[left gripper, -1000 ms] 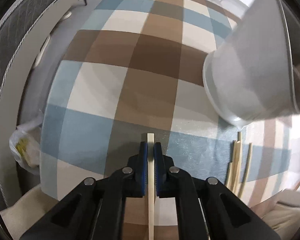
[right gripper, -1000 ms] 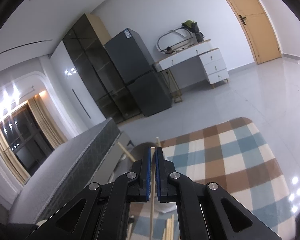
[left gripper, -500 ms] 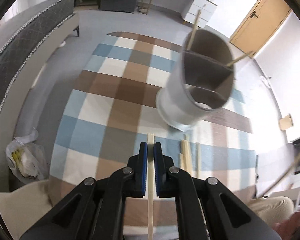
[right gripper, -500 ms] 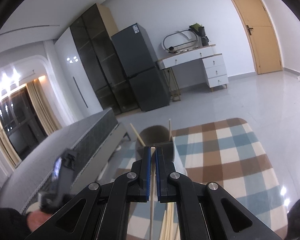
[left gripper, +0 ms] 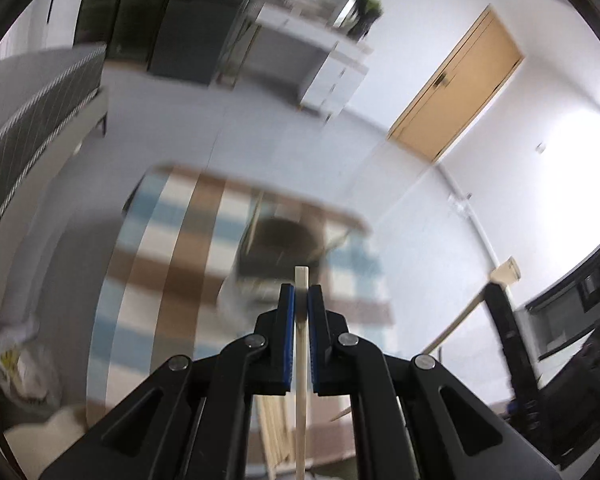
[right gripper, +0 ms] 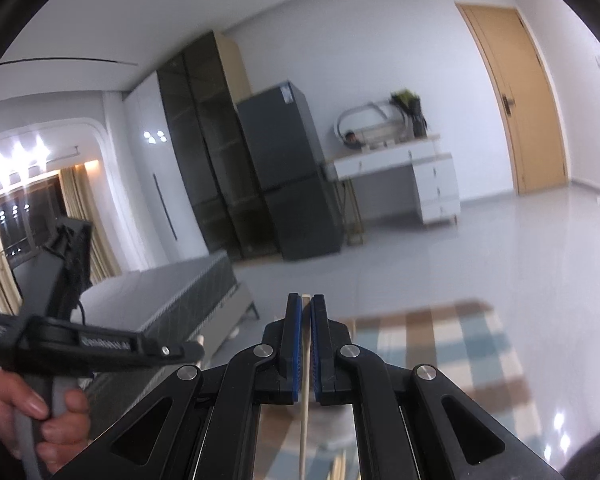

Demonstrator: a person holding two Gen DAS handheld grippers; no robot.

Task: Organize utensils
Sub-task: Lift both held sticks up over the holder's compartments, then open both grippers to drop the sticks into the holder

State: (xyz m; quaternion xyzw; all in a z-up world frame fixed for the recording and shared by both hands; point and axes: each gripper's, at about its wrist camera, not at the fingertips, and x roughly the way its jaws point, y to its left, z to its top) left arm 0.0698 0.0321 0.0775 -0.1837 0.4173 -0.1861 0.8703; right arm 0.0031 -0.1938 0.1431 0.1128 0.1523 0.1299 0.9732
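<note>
Both the left gripper (left gripper: 301, 300) and right gripper (right gripper: 306, 312) clamp chopsticks (left gripper: 301, 360), the holder (left gripper: 276, 252) at twelve o'clock part-filled, several sticks (left gripper: 274, 428) left on the rug (left gripper: 168, 264).

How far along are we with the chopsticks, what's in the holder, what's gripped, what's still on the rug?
Done: the round holder on the checked rug, blurred here, seems to have two sticks leaning in it. In hand: the left gripper is shut on a chopstick, and the right gripper on another chopstick. Left: both need dropping in, plus the loose sticks on the rug.
</note>
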